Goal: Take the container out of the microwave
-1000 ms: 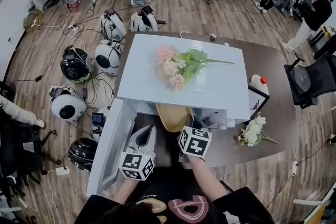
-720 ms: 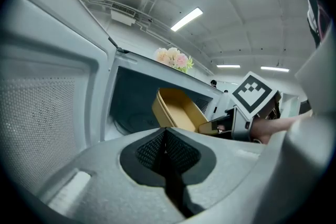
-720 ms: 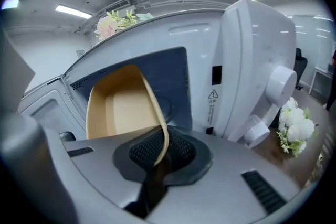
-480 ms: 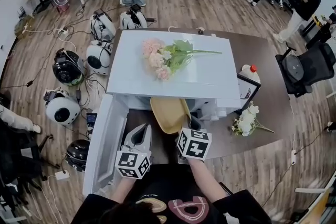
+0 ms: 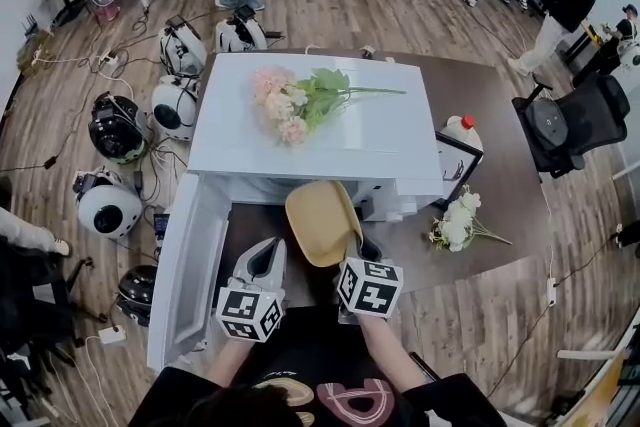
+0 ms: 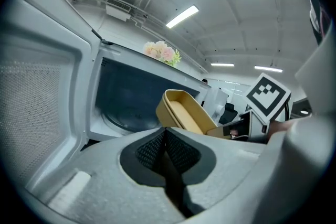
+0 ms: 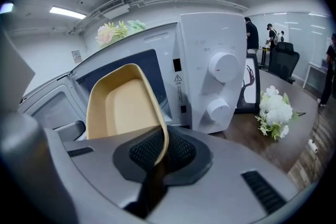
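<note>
1. The microwave (image 5: 400, 150) sits on a brown table (image 5: 505, 150). Its door (image 5: 185, 275) is swung wide open to the left of the cavity.
2. The tan container (image 5: 320, 220) is outside the microwave, just in front of its opening. It is tilted, and its hollow side faces the person.
3. The right gripper (image 5: 352, 257) is clenched on the container's near rim. In the right gripper view the thin wall runs down between the closed pads (image 7: 176, 152), and the gripper (image 7: 157, 157) is in front of the microwave's control panel with its two round knobs (image 7: 223, 66).
4. The left gripper (image 5: 262, 260) is in front of the microwave's open cavity, beside the door. Its jaws are pressed together with nothing between them, as the left gripper view shows (image 6: 165, 147).
5. A pink bouquet (image 5: 295, 105) lies on top of the microwave.
6. White flowers (image 5: 458, 220) lie on the table to the right of the microwave.
</note>
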A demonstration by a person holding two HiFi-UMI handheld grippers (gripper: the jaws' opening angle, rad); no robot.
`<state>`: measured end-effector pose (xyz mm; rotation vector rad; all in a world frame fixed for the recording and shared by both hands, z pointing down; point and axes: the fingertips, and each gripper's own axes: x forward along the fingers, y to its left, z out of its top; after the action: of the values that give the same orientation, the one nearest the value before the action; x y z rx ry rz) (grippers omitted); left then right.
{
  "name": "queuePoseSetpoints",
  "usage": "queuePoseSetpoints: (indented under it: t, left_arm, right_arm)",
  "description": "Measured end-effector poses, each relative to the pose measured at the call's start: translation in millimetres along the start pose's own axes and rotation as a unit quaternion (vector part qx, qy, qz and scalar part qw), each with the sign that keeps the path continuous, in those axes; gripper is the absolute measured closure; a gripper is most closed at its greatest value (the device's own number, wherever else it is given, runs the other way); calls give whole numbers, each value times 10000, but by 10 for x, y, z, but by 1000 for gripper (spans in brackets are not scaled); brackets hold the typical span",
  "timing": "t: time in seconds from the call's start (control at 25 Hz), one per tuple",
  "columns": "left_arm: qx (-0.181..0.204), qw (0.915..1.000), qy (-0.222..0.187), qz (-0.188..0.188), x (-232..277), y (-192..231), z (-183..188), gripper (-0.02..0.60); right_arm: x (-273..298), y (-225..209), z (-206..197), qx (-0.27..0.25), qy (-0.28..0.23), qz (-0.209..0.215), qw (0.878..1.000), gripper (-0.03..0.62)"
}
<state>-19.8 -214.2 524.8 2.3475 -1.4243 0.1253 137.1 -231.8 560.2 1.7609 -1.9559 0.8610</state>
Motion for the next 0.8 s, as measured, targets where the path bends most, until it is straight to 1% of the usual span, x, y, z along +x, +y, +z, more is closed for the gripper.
queuePoseSetpoints:
  t: [0.16,0.32,0.52,0.8]
  left_arm:
    - [30,10000,39,-62,-12,-63,-43,572]
    - [48,10000,48,-34,-43,-55,-70,572]
    - [101,9999,18,-16,-90,-38,-53,572]
    - [127,9999,27,-99,-128,-100,-84,572]
  right_arm:
    - [-86,-38,-102,26,19,-21,10000,566]
    - [-147,-57,-217,50,82,-18,10000,566]
    - [-221,-102,-284,94,91,-77,9999,566]
    - [-282,-130,-352,156,72,-115,9998,566]
